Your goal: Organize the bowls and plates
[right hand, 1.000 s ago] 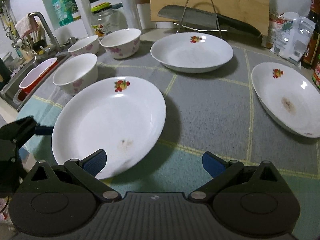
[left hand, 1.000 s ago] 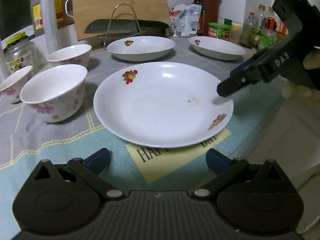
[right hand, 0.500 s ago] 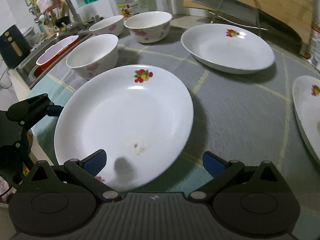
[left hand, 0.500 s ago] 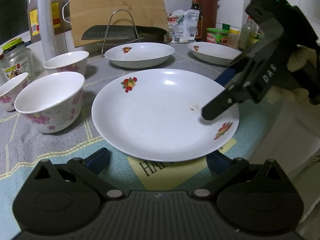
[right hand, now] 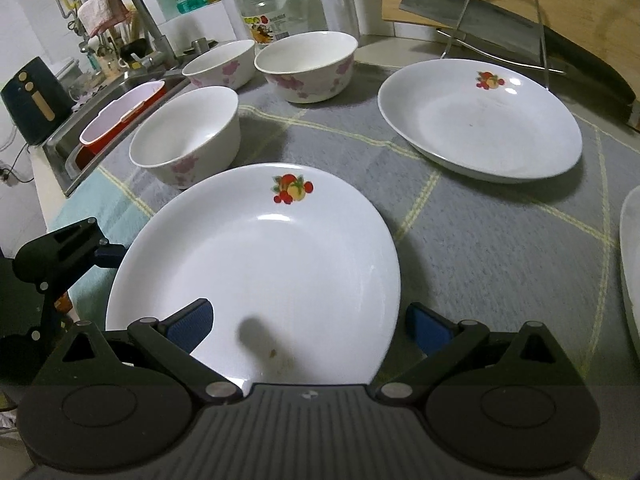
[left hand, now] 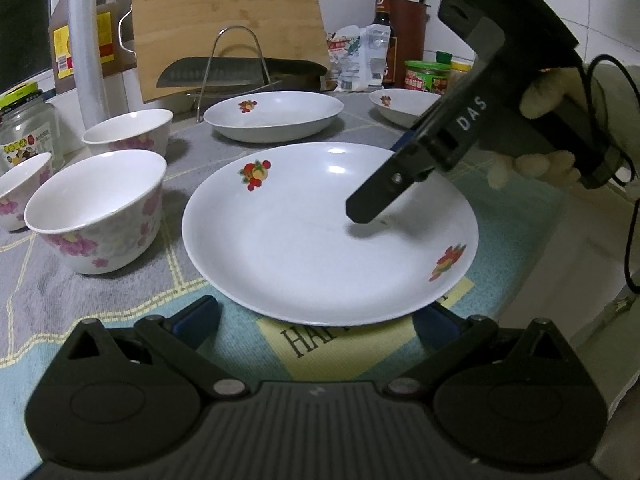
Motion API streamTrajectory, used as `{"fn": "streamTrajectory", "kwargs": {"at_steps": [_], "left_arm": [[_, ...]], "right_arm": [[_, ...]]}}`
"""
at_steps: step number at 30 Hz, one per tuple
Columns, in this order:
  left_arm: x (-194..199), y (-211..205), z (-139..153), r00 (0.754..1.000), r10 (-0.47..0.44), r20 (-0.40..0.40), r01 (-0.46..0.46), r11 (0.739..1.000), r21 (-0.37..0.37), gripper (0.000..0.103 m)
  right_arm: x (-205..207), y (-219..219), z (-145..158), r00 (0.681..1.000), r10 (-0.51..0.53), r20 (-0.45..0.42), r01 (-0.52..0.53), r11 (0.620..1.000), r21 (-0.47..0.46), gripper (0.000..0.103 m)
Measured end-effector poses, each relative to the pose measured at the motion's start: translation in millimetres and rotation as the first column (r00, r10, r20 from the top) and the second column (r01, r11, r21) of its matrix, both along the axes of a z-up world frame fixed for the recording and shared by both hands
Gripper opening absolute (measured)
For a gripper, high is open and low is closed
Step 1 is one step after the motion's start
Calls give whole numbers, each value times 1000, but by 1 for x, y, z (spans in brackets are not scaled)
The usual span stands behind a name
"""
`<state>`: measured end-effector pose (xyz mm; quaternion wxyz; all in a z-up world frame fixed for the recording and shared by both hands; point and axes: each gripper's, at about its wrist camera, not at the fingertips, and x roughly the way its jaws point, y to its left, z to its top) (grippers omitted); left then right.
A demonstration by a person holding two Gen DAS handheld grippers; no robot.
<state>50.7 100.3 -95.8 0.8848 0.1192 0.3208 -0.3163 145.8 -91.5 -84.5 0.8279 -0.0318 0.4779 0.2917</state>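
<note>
Both grippers flank the nearest fruit-print plate [right hand: 256,264], which lies flat on the grey-and-teal checked mat [right hand: 480,248] at the near edge of the counter. Seen from its own camera, the right gripper [right hand: 308,326] is spread wide, one blue pad over the plate's near rim and the other just off its right edge above the mat; in the left wrist view one of its fingers [left hand: 380,192] slants down over the plate's right half, casting a shadow on the glaze, and whether it touches the surface cannot be told. Opposite it, the left gripper [left hand: 316,320] is likewise spread, its pads low at the plate's near rim, gripping nothing. Coming in from two sides suggests a plan to lift or steady this shallow plate by its rim, since its flat lie leaves little to pinch. Two matching plates wait farther off, one [right hand: 480,120] before the wire rack [right hand: 504,20], one [left hand: 404,106] at far right, and three floral bowls [right hand: 188,136] cluster to the left near the sink [right hand: 100,120], so stacking like with like seems the aim, with nothing stacked yet.
</note>
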Motion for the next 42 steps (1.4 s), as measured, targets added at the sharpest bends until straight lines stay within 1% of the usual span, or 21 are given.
{"fn": "streamTrajectory", "kwargs": {"at_steps": [6,13,22,28,34,42], "left_arm": [[6,0,1,999,-36,-14,36,999,13,103],[11,0,2,998,-68,-13,69,997,28,103],[15,-1,3,993,-122,2,122,991,60,103],[18,-1,2,989,-145,-3,145,988,59,103],[19,-2,2,988,-157,-10,157,986,63,103],[23,-3,3,985,-168,-29,170,983,69,103]], "right_arm": [[12,0,2,999,16,-39,-15,1000,26,103],[30,-2,4,990,34,-138,-25,997,67,103],[49,8,6,969,49,-244,-37,998,50,103],[50,6,7,964,58,-261,-44,997,56,103],[54,7,8,957,69,-282,-53,996,67,100],[54,8,11,953,89,-290,-75,995,58,100]]}}
